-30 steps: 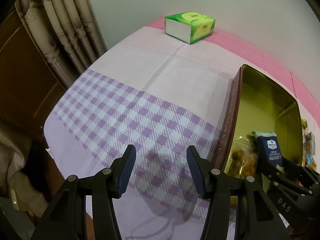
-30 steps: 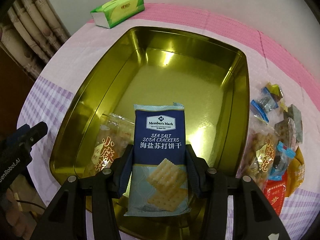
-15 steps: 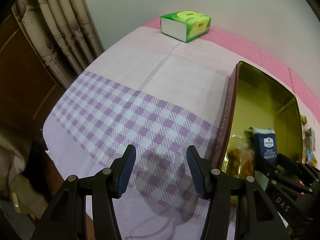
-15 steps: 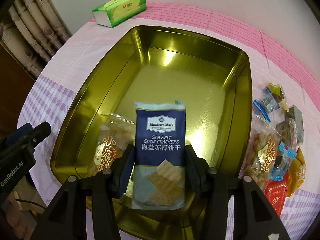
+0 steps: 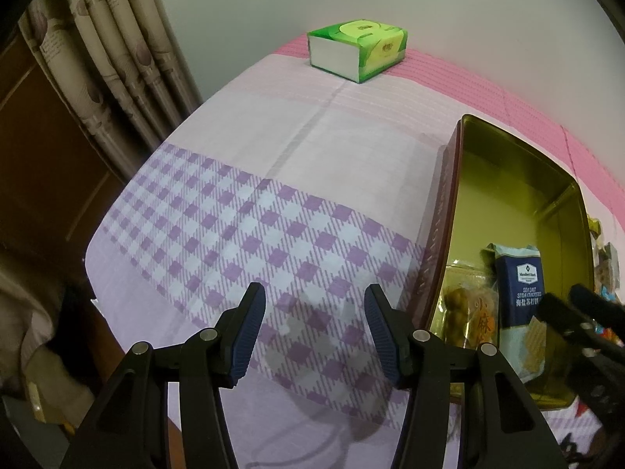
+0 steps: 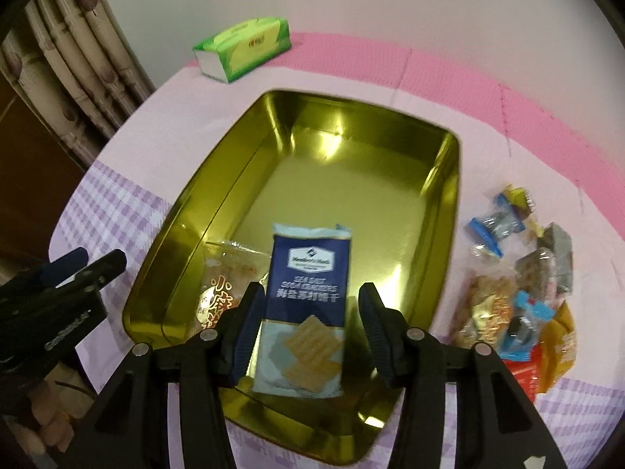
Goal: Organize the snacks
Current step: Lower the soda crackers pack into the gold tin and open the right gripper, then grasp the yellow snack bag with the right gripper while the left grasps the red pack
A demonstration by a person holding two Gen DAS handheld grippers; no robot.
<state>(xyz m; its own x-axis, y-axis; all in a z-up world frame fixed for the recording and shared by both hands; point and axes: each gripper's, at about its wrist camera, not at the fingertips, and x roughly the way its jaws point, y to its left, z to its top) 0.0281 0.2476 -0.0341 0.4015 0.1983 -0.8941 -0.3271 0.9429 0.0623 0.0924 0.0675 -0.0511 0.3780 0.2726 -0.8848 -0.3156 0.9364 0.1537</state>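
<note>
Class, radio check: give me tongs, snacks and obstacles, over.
Left tongs open, empty, over the cloth. Right tongs open, astride the cracker packet lying in the gold tin. Loose snacks wait outside. Nothing blocking.

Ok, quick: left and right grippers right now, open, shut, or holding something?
Left gripper: open, empty, above the checked cloth.
Right gripper: open, pads clear of the cracker packet lying in the tin.
</note>
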